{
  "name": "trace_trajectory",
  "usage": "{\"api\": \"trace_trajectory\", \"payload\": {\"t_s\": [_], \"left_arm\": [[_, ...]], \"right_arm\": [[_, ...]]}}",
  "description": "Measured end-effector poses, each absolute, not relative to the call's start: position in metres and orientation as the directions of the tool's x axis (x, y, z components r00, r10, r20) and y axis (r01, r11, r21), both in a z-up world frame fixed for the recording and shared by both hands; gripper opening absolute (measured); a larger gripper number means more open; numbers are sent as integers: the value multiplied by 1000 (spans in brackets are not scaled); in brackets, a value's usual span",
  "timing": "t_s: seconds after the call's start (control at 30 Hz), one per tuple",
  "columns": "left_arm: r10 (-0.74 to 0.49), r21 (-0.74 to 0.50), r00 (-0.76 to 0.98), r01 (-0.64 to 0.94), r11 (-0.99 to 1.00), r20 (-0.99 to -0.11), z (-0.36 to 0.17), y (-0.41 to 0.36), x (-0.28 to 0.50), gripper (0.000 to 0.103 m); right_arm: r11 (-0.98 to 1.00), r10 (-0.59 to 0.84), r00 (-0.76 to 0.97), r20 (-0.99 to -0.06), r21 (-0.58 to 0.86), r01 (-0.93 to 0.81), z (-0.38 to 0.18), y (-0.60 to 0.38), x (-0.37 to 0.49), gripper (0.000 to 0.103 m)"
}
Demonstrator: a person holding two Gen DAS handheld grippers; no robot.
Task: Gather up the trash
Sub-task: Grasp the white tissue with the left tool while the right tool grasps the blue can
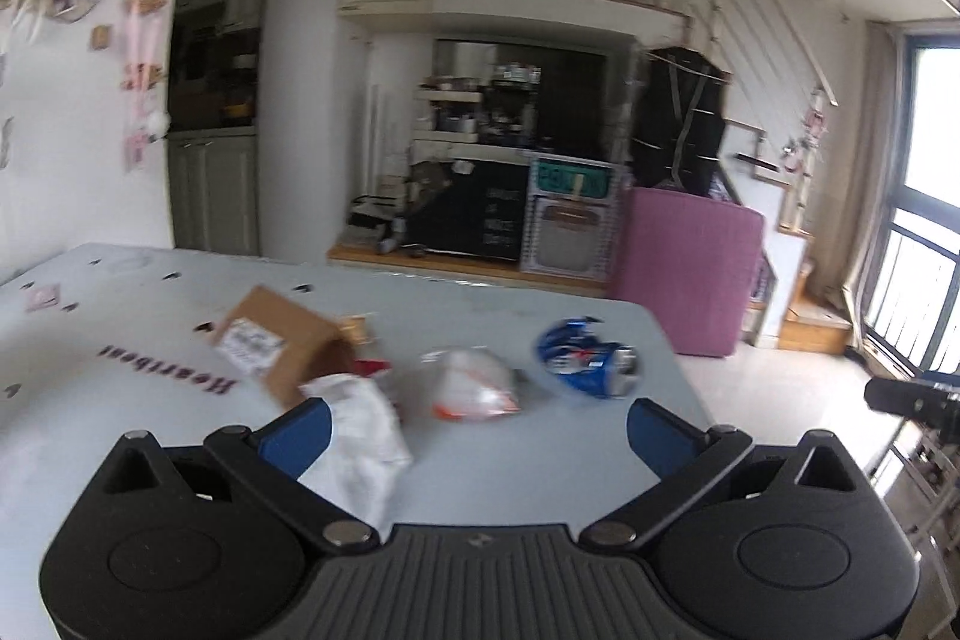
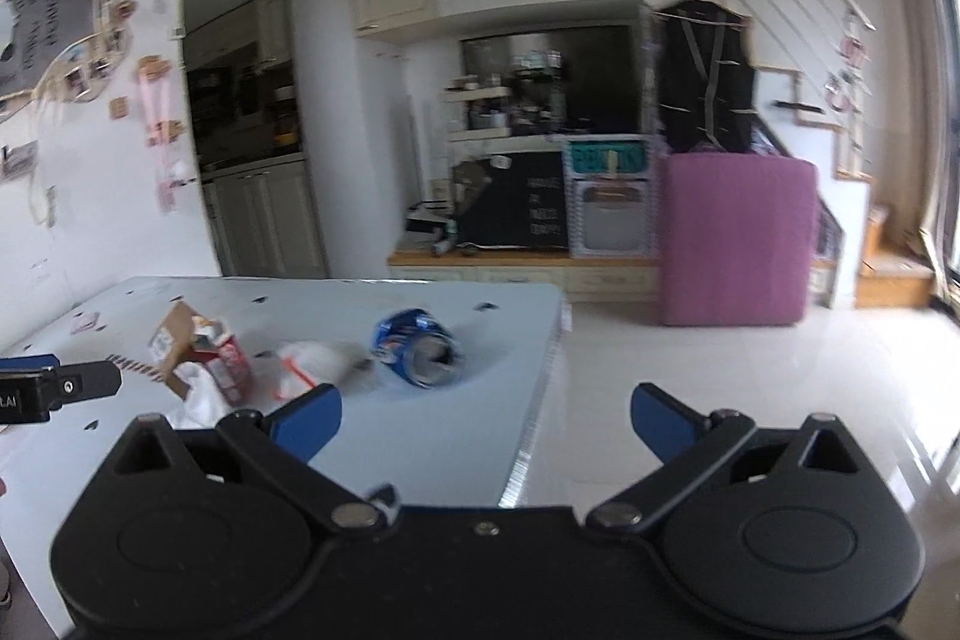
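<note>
Trash lies on a pale blue table (image 1: 150,316): a crushed blue can (image 1: 585,358), a clear plastic wrapper with orange print (image 1: 474,382), a crumpled white bag (image 1: 366,436) and an open cardboard box (image 1: 282,340). My left gripper (image 1: 480,430) is open and empty, above the near table edge, with the white bag by its left finger. My right gripper (image 2: 486,421) is open and empty, over the table's right edge (image 2: 540,388), short of the can (image 2: 420,346). The wrapper (image 2: 312,364) and box (image 2: 180,340) lie left of it. The left gripper's finger (image 2: 54,388) shows at the left edge.
A pink upholstered block (image 2: 732,238) stands on the tiled floor (image 2: 720,400) beyond the table. A low wooden bench (image 2: 510,259) with a blackboard and boxes runs along the far wall. Windows are at the right. A wall is left of the table.
</note>
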State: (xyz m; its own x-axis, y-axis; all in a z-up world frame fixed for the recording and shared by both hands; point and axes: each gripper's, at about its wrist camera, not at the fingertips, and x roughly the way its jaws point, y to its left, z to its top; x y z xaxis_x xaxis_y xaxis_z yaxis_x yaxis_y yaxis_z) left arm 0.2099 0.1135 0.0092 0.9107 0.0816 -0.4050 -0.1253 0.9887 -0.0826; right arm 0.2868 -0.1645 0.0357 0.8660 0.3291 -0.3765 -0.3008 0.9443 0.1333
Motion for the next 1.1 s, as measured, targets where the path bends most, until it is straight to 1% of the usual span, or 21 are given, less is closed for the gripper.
{"api": "trace_trajectory", "payload": {"t_s": [0.17, 0.27, 0.53, 0.6, 0.67, 0.73, 0.9, 0.93, 0.97, 1.0, 1.03, 1.07, 1.1], "left_arm": [[120, -64, 890, -165, 984, -440, -10, 153, 223, 103], [113, -65, 873, -163, 984, -475, -25, 171, 237, 103], [81, -91, 829, -157, 983, -553, -61, 200, 281, 102], [67, -89, 815, -144, 986, -575, -70, 202, 295, 100], [54, -87, 796, -133, 987, -602, -78, 203, 308, 93], [50, -86, 775, -134, 987, -630, -86, 201, 321, 91], [47, -110, 749, -159, 981, -661, -100, 201, 336, 89], [49, -110, 748, -162, 981, -662, -102, 201, 338, 86], [53, -108, 744, -166, 980, -666, -104, 200, 341, 81], [63, -100, 744, -172, 980, -665, -104, 200, 342, 80], [75, -88, 745, -177, 980, -663, -104, 199, 344, 76], [80, -83, 746, -178, 980, -661, -103, 198, 345, 68], [75, -85, 747, -174, 981, -660, -102, 198, 347, 63]], "right_arm": [[925, 379, 853, -358, 124, -359, 31, -130, 312, 103], [919, 392, 843, -368, 123, -373, 24, -112, 339, 103], [898, 431, 787, -442, 127, -421, 0, -82, 424, 103], [893, 434, 771, -466, 108, -437, -6, -75, 446, 103], [888, 433, 755, -492, 90, -451, -13, -69, 468, 103], [882, 436, 741, -510, 77, -465, -19, -64, 485, 103], [872, 428, 706, -565, 52, -488, -39, -47, 528, 103], [869, 429, 697, -575, 53, -492, -43, -45, 535, 103], [865, 434, 688, -582, 57, -498, -47, -44, 541, 103], [861, 442, 679, -587, 65, -505, -51, -43, 545, 103], [856, 450, 669, -592, 72, -512, -53, -42, 549, 102], [851, 459, 656, -600, 83, -519, -56, -41, 553, 100], [845, 468, 642, -608, 93, -527, -59, -41, 555, 97]]}}
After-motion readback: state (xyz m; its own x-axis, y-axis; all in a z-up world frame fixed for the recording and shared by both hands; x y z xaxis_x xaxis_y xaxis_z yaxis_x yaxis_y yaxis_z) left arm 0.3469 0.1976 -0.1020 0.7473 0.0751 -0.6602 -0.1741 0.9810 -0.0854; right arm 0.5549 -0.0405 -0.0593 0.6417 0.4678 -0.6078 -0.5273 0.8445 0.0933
